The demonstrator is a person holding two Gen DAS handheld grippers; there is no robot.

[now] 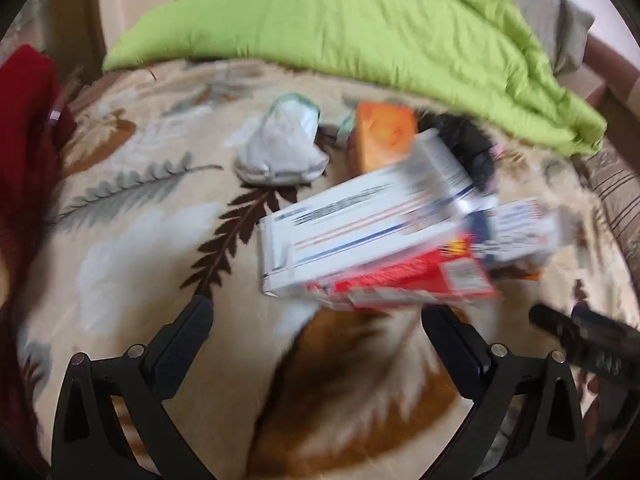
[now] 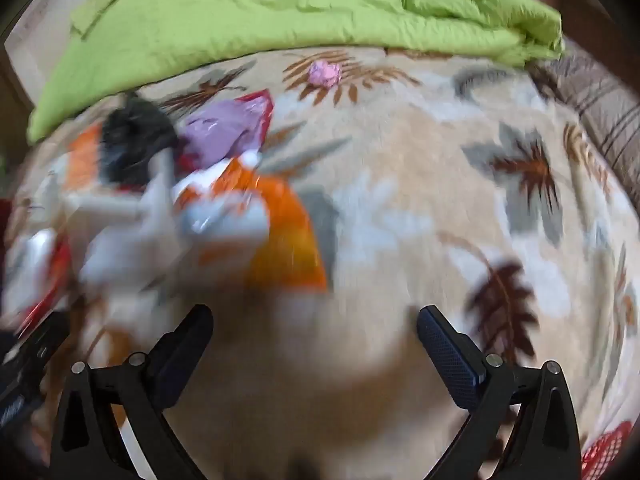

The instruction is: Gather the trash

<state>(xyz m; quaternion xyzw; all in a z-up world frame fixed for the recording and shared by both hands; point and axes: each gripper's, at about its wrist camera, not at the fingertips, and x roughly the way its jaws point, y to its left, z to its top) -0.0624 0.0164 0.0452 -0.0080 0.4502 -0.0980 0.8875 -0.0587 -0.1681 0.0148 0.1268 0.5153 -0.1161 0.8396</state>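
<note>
A pile of trash lies on a leaf-patterned blanket [image 1: 132,216]. In the left wrist view it holds a white box [image 1: 352,224], a red-and-white box [image 1: 416,276], an orange packet [image 1: 384,136], a crumpled white bag [image 1: 280,148] and a black bag [image 1: 464,136]. My left gripper [image 1: 316,312] is open and empty just in front of the boxes. In the right wrist view the pile is blurred at the left: an orange wrapper [image 2: 288,240], white boxes [image 2: 132,216], a purple bag [image 2: 224,132]. A pink crumpled ball [image 2: 325,73] lies apart, farther back. My right gripper [image 2: 316,320] is open and empty.
A green quilt [image 1: 360,24] is bunched along the far side of the blanket, also in the right wrist view [image 2: 280,12]. A red cloth [image 1: 24,128] lies at the left. A striped brown cushion [image 2: 600,104] is at the right. The other gripper's black body [image 1: 584,340] shows at lower right.
</note>
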